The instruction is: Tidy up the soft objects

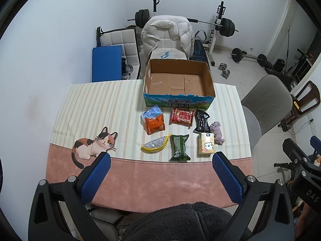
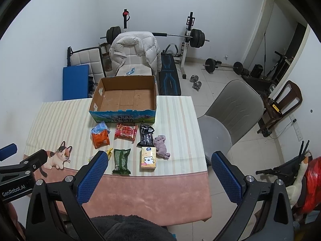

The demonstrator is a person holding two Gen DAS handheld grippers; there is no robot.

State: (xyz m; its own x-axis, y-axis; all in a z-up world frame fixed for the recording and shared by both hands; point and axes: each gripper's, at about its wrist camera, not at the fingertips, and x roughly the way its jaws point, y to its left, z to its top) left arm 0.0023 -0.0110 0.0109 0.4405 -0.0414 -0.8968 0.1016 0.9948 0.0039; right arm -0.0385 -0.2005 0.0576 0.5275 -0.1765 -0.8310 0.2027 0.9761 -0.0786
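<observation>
Both my grippers, left [image 1: 160, 160] and right [image 2: 158, 159], spread wide, empty. Box [image 1: 179, 100] empty. Start with nearest pack [image 1: 180, 147]; pinch mid-body, gently.

Left wrist view: high over the table's [image 1: 124, 180] near edge, tilted down toward 12 o'clock, well back from things.
Right wrist view: alongside toward 3 o'clock, same heading.
Shared: table, cardboard box [image 1: 179, 98] [image 2: 123, 118], far wall.

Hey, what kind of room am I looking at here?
Probably a spare room at home used as a gym: a barbell on a rack, dumbbells on the tiled floor, plus a cloth-covered table.
</observation>
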